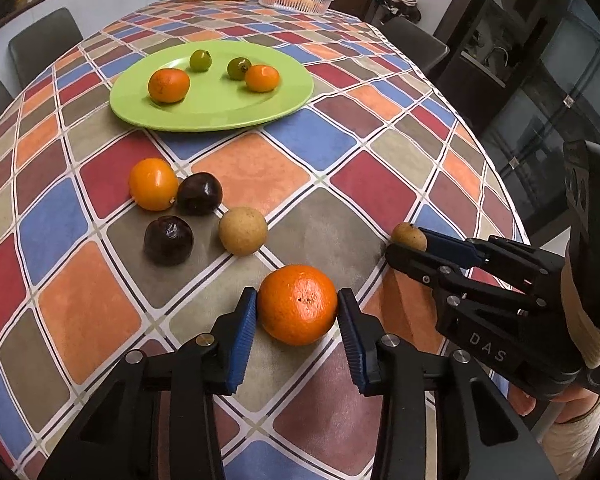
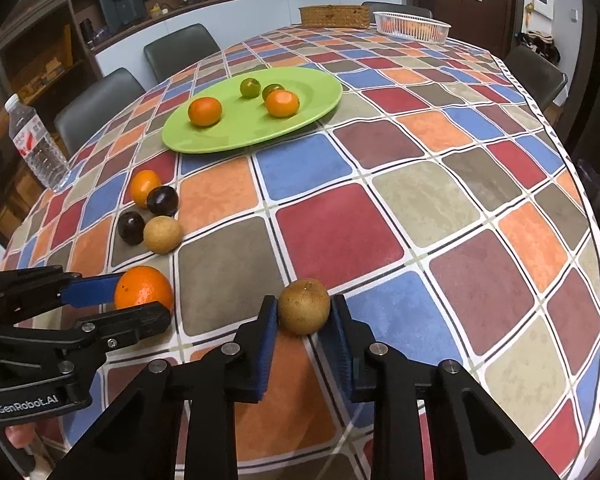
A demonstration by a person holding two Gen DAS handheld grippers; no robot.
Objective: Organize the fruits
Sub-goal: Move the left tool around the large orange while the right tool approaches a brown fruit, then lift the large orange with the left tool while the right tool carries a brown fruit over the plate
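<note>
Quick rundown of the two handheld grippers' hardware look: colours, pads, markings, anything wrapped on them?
Both are matte black linkage frames with silver pivot screws and ribbed blue pads lining the jaws. The left gripper has white "GenRobot.AI" lettering on its body. The right gripper reads "DAS" in pale letters, has beige tape wound round the rear of its body, and shows a green light on the black housing above. No cables are clearly visible.

both black gripper (image 1: 297, 312) frames carry blue ribbed pads (image 1: 242, 340), silver screws, and white lettering.
</note>
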